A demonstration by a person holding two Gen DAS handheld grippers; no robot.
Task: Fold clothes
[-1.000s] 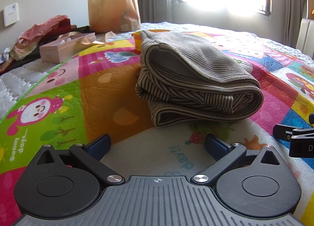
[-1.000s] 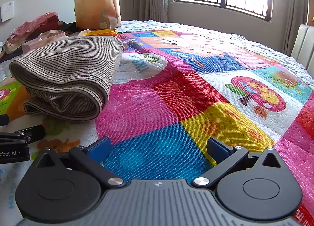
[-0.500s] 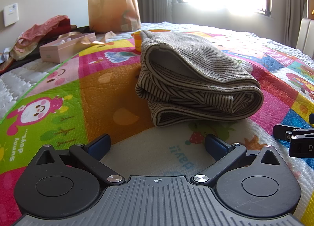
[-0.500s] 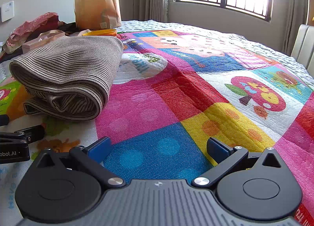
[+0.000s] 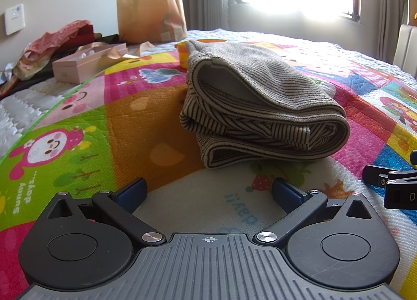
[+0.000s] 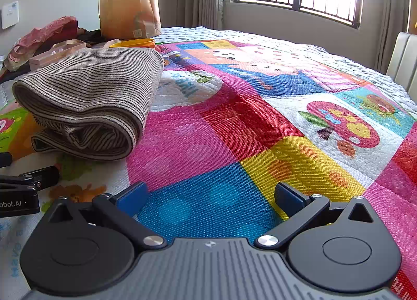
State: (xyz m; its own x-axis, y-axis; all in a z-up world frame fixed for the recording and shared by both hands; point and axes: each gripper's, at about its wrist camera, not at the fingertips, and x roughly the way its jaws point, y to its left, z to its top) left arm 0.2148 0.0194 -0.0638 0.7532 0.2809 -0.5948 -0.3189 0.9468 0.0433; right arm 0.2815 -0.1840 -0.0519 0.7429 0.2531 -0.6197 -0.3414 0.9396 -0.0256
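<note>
Left tool [image 5: 208,193]: released, fingers spread, nothing between them, low over play mat [image 5: 125,117]. Folded striped sweater [image 5: 258,109] on mat just ahead of it, not touching. Right tool [image 6: 211,194]: released, empty; sweater [image 6: 88,102] ahead to its left. Paper bag [image 5: 149,10] far ahead-left.

Paper bag [image 5: 151,10], pink box [image 5: 88,61] — beside colourful mat [image 5: 130,112].

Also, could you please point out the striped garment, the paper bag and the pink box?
striped garment [image 5: 260,83], left wrist view, top fold
paper bag [image 5: 151,10], left wrist view, front face
pink box [image 5: 78,68], left wrist view, side wall
</note>
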